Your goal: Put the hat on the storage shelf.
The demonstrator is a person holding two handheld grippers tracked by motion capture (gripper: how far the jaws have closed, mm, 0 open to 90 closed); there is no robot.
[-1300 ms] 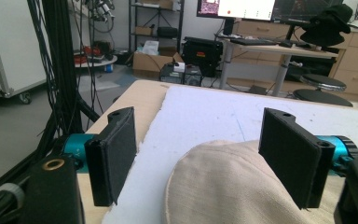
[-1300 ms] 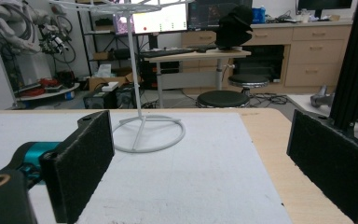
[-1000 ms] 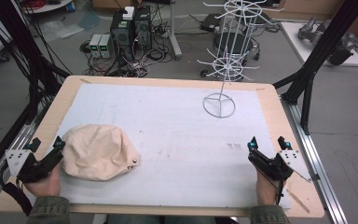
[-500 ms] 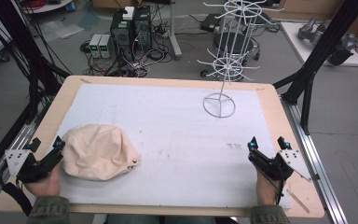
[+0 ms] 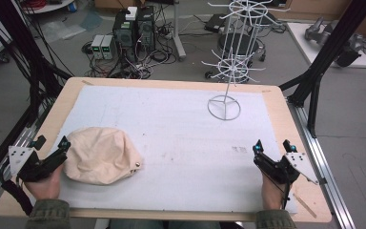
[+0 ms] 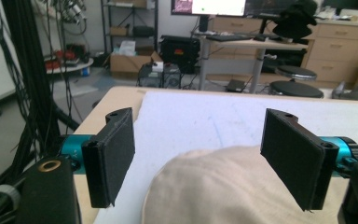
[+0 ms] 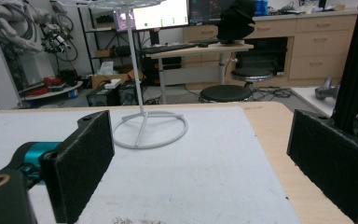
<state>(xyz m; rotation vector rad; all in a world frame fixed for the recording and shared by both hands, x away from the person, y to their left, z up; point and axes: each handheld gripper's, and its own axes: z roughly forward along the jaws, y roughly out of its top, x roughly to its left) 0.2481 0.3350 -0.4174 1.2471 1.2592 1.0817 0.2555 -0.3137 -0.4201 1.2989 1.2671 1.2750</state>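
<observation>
A cream cloth cap [image 5: 102, 155] lies crumpled on the white mat at the near left, a small metal stud at its right edge. My left gripper [image 5: 51, 147] stands open just left of it, its right jaw close to the cloth; in the left gripper view the cap [image 6: 233, 186] bulges up between the wide-spread pads [image 6: 112, 156]. My right gripper [image 5: 273, 145] is open near the table's right front edge, nothing between its jaws. A white wire display stand [image 5: 228, 57] rises from a ring base [image 7: 150, 129] at the far right of the mat.
The white mat [image 5: 181, 138] covers most of the wooden table [image 5: 276, 102]. Black frame posts [image 5: 321, 67] stand at both sides. Computers and cables [image 5: 133, 33] sit on the floor beyond the far edge. A faint dark smudge [image 5: 238, 149] marks the mat.
</observation>
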